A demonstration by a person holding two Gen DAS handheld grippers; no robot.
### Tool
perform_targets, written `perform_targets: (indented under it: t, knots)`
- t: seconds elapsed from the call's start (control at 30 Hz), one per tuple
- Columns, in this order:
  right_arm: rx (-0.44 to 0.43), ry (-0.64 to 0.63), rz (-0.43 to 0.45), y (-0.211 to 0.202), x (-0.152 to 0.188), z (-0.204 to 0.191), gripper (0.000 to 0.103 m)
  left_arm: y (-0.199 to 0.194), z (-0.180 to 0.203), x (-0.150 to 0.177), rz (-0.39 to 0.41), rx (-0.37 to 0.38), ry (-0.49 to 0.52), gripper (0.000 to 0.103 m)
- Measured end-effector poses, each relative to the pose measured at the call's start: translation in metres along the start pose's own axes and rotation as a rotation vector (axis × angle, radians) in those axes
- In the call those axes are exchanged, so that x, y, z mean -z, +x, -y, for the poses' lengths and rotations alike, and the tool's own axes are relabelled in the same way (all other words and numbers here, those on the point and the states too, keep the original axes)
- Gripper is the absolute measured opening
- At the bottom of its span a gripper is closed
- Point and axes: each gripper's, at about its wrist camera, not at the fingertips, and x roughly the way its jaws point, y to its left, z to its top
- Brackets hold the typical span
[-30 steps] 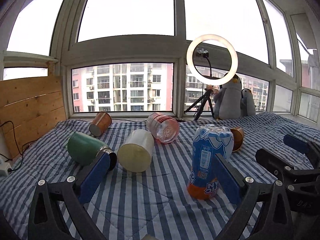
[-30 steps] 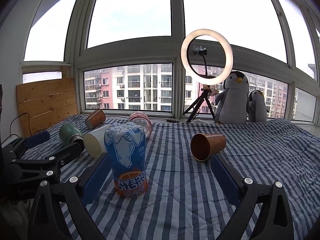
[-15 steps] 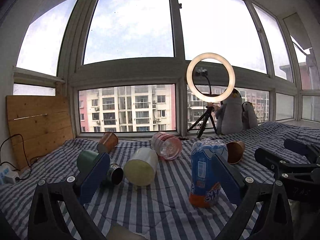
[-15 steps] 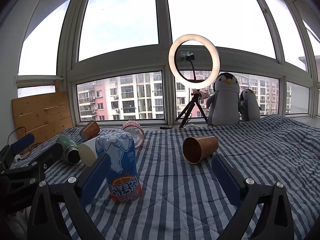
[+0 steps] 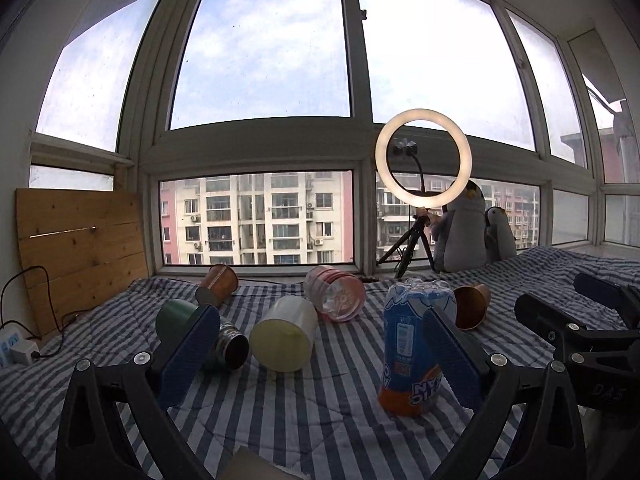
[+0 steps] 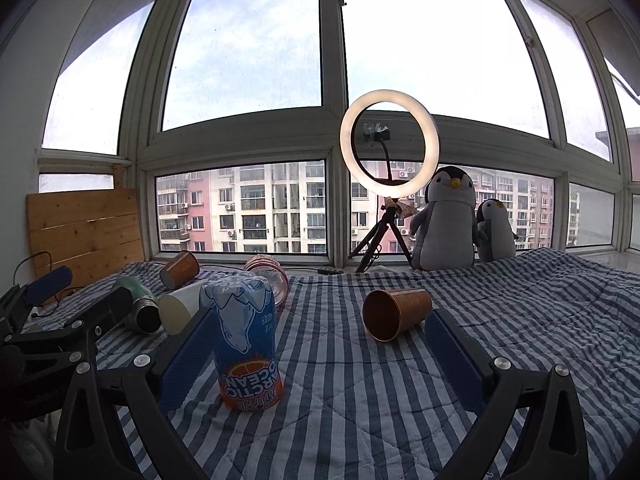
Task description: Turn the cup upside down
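Note:
A blue and orange Arctic Ocean cup (image 5: 412, 352) (image 6: 246, 340) stands upside down on the striped blanket (image 6: 360, 400). Several other cups lie on their sides: a cream one (image 5: 284, 338), a green flask (image 5: 184, 320), a pink clear one (image 5: 336, 298) and two copper ones (image 6: 396, 312) (image 5: 216, 290). My left gripper (image 5: 320, 360) is open and empty, with the cup just inside its right finger. My right gripper (image 6: 320, 360) is open and empty, with the cup by its left finger.
A ring light on a tripod (image 6: 388, 184) and two plush penguins (image 6: 448, 220) stand at the window. A wooden board (image 5: 80, 248) leans at the left, with a cable and a power strip (image 5: 16, 350) beside it.
Both grippers have tilted up and drawn back a little, so more window and sky shows. The cups have not moved.

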Motion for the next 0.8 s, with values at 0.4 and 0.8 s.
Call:
perform_targets:
  t: [0.4, 0.8]
  knots:
    - [-0.001, -0.001, 0.000, -0.0001, -0.0001, 0.0000, 0.102, 0.0003, 0.0008, 0.0005, 0.004, -0.001, 0.001, 0.102]
    - [0.000, 0.000, 0.001, 0.0003, -0.0006, 0.0004, 0.102, -0.0014, 0.0004, 0.0004, 0.008, -0.004, -0.003, 0.102]
